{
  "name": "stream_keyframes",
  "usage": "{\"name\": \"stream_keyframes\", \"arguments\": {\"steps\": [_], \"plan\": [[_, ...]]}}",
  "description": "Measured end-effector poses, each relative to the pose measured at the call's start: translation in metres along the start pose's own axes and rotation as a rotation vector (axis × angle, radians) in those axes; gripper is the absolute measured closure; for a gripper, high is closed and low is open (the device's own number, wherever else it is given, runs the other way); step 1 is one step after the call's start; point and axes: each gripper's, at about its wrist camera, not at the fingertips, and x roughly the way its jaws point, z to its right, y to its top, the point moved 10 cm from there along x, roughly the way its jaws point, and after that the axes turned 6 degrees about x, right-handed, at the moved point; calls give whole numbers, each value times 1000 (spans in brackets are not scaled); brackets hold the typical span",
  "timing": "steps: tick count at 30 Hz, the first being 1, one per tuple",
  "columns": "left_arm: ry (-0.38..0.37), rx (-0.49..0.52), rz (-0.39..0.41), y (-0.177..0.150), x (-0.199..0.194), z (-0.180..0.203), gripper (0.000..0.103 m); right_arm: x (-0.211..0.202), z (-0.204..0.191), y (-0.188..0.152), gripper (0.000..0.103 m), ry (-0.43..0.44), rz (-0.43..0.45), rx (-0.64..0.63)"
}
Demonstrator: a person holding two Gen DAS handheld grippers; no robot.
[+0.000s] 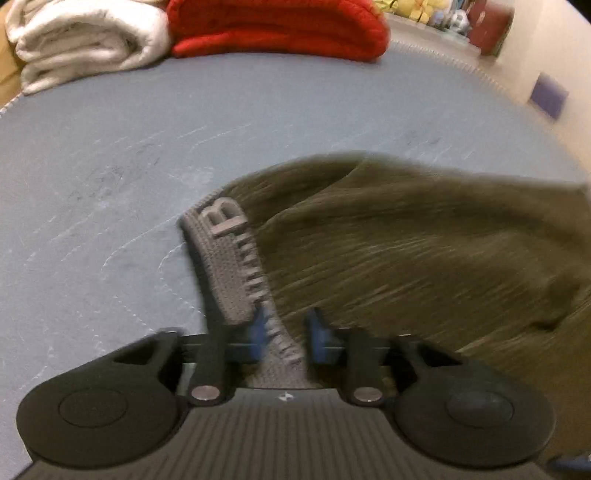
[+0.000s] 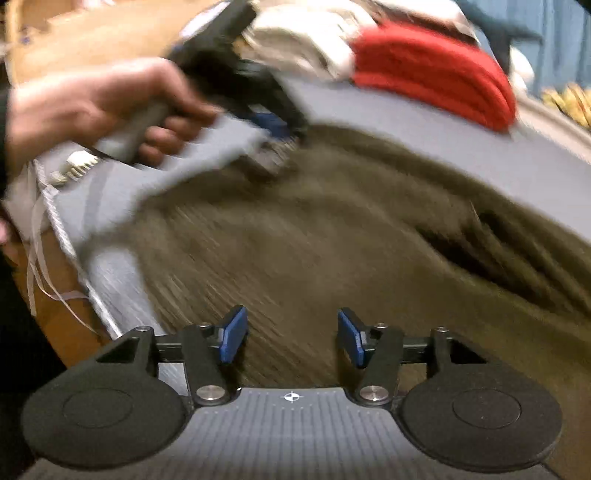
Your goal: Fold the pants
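Pants (image 1: 424, 251) looked soft, limp, light; left tool (image 1: 284, 332) was clamped on the grey waistband (image 1: 229, 258), the firmest hold; right tool (image 2: 291, 339) hung released.

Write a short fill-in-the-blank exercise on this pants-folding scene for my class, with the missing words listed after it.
1. The pants spread on the blue-grey surface are olive-____ in colour.
2. The left hand-held gripper has the grey ____ of the pants between its fingers.
3. The right hand-held gripper has its jaws ____, with nothing between them.
4. Beside the white folded fabric lies a ____ one.

Missing words: brown; waistband; open; red
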Motion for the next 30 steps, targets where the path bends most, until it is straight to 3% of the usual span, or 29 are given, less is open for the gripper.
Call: {"name": "stream_keyframes", "arguments": {"steps": [2,6,9,12,14,17,22,27,30], "plan": [[8,-8,-3,4,-8,3,85,2,12,-14,44,-11,-33,33],[-26,-23,59,18,-34,16,81,-21,22,-15,42,-44,12,42],[-52,-3,61,16,-41,33,80,-28,34,-24,38,-75,8,39],[-81,-8,11,5,-33,44,73,-28,46,-41,37,-77,-29,73],[-62,-9,-92,-13,-12,44,70,-33,51,-43,36,-76,-27,93],[-35,12,-88,-9,-13,49,69,-47,59,-41,36,-96,-4,114],[-44,5,4,14,-37,66,63,-90,82,-16,36,-125,153,146],[-48,-23,100,41,-51,73,61,-151,113,36,36,-175,364,153],[-50,-47,162,54,-55,71,61,-183,139,66,35,-204,433,172]]}}
